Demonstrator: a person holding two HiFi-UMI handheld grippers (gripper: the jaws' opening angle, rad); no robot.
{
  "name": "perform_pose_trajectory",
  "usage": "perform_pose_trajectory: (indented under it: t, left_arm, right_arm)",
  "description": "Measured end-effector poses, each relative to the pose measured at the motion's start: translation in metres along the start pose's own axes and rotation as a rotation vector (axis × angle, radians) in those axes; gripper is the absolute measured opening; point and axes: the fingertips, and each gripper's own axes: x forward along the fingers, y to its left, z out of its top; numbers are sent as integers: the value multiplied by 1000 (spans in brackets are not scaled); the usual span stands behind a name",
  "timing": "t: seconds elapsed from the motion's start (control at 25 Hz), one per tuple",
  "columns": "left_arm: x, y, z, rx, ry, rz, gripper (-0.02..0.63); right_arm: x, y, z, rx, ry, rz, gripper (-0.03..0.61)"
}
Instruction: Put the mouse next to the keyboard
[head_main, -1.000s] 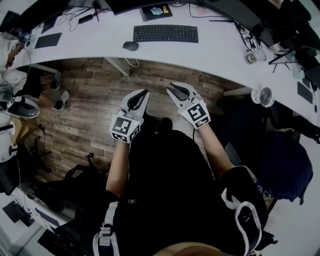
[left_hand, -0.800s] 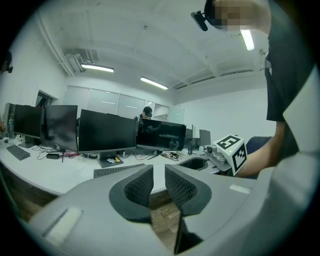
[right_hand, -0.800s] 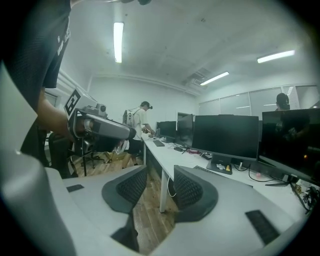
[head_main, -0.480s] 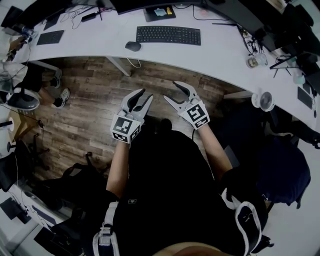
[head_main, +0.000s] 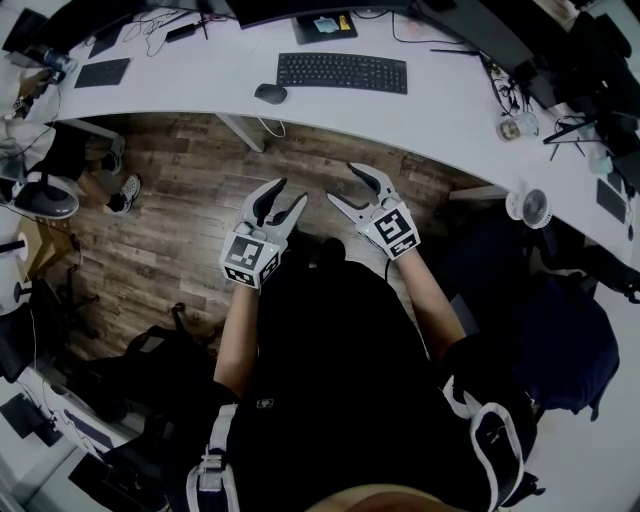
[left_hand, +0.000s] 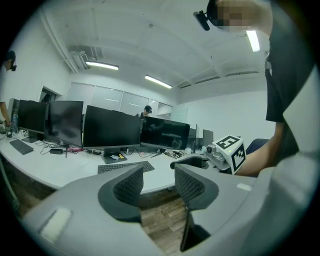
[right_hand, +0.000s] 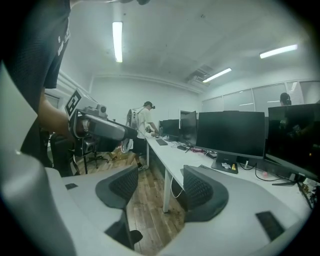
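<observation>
A dark mouse lies on the white desk, left of a black keyboard and apart from it. Both grippers hover over the wooden floor in front of the person, well short of the desk. My left gripper has its jaws opening, with nothing between them. My right gripper is opening too and is also empty. In the left gripper view the keyboard shows beyond the spread jaws, with the right gripper's marker cube to the right. The right gripper view looks along the desk past its jaws.
Monitors line the desk's far edge. A second keyboard lies at far left, a jar and a small fan at right. An office chair stands at left. A person stands by the desk farther down the room.
Both grippers' jaws have spread from nearly shut to wide apart. The grippers stay in about the same place above the floor, and the desk has shifted slightly in view.
</observation>
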Motion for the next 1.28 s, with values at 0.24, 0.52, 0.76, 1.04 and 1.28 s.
perform_pose_trajectory:
  t: [0.24,0.52,0.76,1.04,1.28]
  left_arm:
    - [0,23,-1,-15,4,-12,201]
    - [3,66,0,-36,6,-35,201]
    - [4,111,4,-39,12,-70,201]
    - [8,154,7,-33,23,-120,201]
    - [7,179,8,-22,30,-160,201]
  right_arm:
    - [22,-2,2,9,15,1,284]
    - [58,-10,11,16,39,-11,284]
    - [94,-17,24,27,48,-45,285]
    - [130,-21,27,53,74,-90,287]
    - [153,-22,28,66,87,-125,287]
